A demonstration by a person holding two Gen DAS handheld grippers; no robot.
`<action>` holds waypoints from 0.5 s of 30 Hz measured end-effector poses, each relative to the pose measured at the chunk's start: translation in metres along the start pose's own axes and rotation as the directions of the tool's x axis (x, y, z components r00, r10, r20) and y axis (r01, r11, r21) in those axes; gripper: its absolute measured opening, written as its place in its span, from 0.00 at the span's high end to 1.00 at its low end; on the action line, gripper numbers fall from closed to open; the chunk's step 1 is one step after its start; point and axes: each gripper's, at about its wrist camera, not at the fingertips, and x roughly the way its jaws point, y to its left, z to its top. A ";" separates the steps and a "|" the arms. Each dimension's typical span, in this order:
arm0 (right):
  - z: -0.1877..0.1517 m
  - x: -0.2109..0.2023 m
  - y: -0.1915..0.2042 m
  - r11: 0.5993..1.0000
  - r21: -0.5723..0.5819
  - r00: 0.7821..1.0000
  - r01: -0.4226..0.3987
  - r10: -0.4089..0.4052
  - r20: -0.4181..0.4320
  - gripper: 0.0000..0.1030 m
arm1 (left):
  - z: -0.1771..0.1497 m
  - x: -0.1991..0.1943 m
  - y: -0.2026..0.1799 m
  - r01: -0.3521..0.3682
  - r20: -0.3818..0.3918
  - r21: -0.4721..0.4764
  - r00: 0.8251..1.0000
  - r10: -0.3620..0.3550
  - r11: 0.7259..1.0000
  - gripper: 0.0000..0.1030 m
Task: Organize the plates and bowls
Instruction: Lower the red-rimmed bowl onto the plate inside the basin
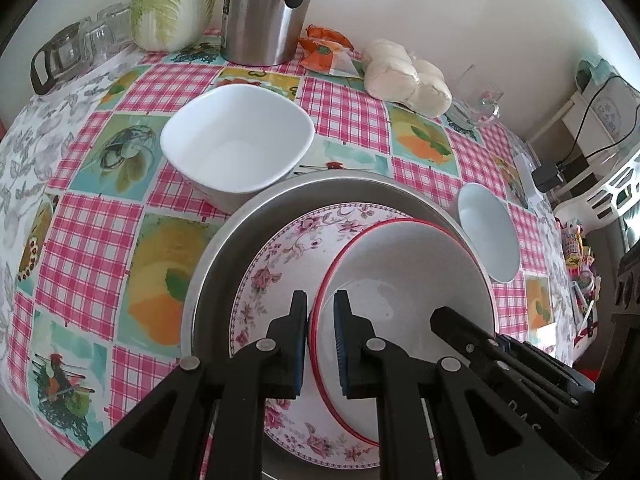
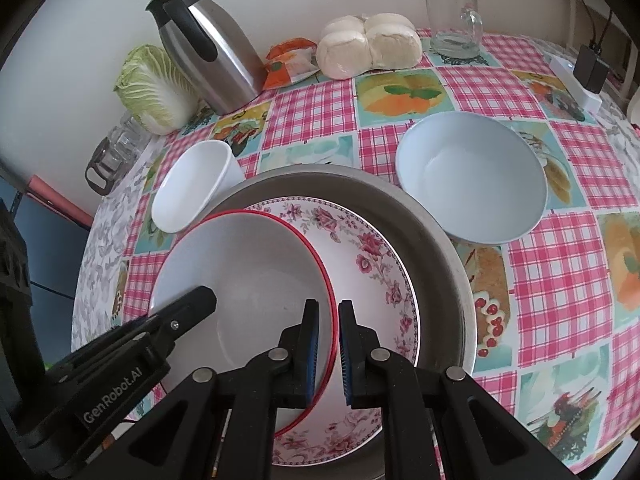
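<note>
The stack is started. A shiny metal pan (image 1: 216,264) holds a flowery plate (image 1: 280,264), and the smooth red-rimmed bowl (image 1: 408,264) sits low in the middle of both views.

The left gripper (image 1: 320,344) and the right gripper (image 2: 329,354) each pinch its thin rim, fingers nearly closed.

The square white bowl (image 1: 240,140), upper left, and the round pale blue bowl (image 2: 472,176), upper right, still wait on the checked tablecloth (image 1: 100,220).

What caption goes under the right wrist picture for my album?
Both grippers' fingers straddle opposite sides of the red-rimmed white bowl, above the floral plate in the metal pan.
</note>
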 end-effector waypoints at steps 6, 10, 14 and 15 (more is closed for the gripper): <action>0.001 -0.001 0.001 1.000 0.000 1.000 0.004 -0.004 0.013 0.88 | 0.001 0.001 0.000 0.009 0.010 -0.009 1.000 -0.009 1.000 0.89; 0.003 0.000 -0.002 1.000 0.015 1.000 -0.004 0.004 0.020 0.87 | 0.001 0.003 0.000 0.015 0.011 -0.015 1.000 -0.015 1.000 0.89; 0.003 0.000 -0.003 1.000 0.021 1.000 -0.012 0.011 0.026 0.86 | 0.002 0.004 0.003 0.025 0.009 -0.033 1.000 -0.024 0.999 0.88; 0.002 0.000 -0.003 1.000 0.020 1.000 -0.012 0.011 0.026 0.86 | 0.002 0.004 0.003 0.028 0.009 -0.037 1.000 -0.027 0.999 0.88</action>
